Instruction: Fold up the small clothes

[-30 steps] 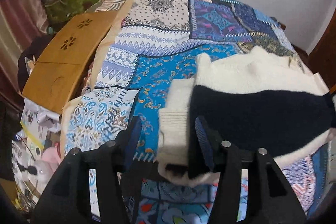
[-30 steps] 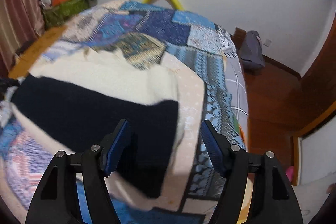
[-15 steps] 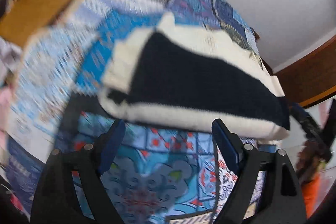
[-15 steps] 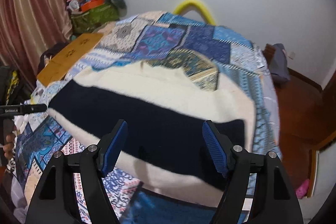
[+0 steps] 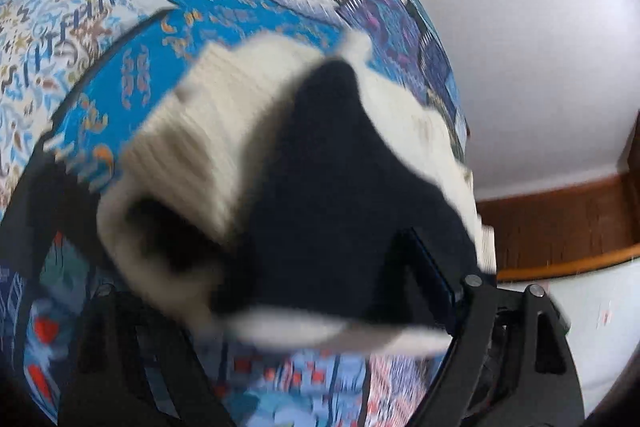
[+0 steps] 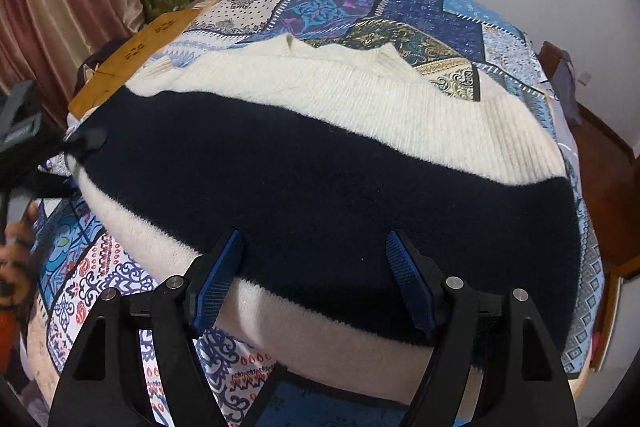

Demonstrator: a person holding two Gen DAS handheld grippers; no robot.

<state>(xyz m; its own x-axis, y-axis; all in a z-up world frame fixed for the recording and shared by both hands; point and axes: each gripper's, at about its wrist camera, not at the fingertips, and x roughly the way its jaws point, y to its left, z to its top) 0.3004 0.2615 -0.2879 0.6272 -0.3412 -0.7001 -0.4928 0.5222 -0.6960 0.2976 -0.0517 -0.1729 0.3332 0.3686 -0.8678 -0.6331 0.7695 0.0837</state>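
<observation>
- The right tongs [image 6: 314, 283] stand released, jaws wide apart, low over the near edge of the sweater [image 6: 320, 179], holding nothing. A second ago they sat over the sweater's right end; now they are opposite its middle, looking across the whole garment.
- The left tongs [image 5: 280, 311] are close over the sweater's left end. The view is smeared with motion; only the right finger [image 5: 432, 279] shows clearly, pressed against the dark band, and the other is hidden under the knit. Half a second ago the jaws stood wide and short of the sweater; now the cloth bulges between them. Whether they have closed on it I cannot tell.
- From the right view, the left tongs appear at the left edge, their tip touching the sweater's left end, with the person's hand [image 6: 16, 259] below.
- The sweater, cream with a broad dark band, lies spread across the patchwork bedspread [image 6: 400, 3], already folded into a long strip.
- Judging by this, the left end is about to be taken up and carried across for the next fold, with the right tongs free to steady or take the other side.
</observation>
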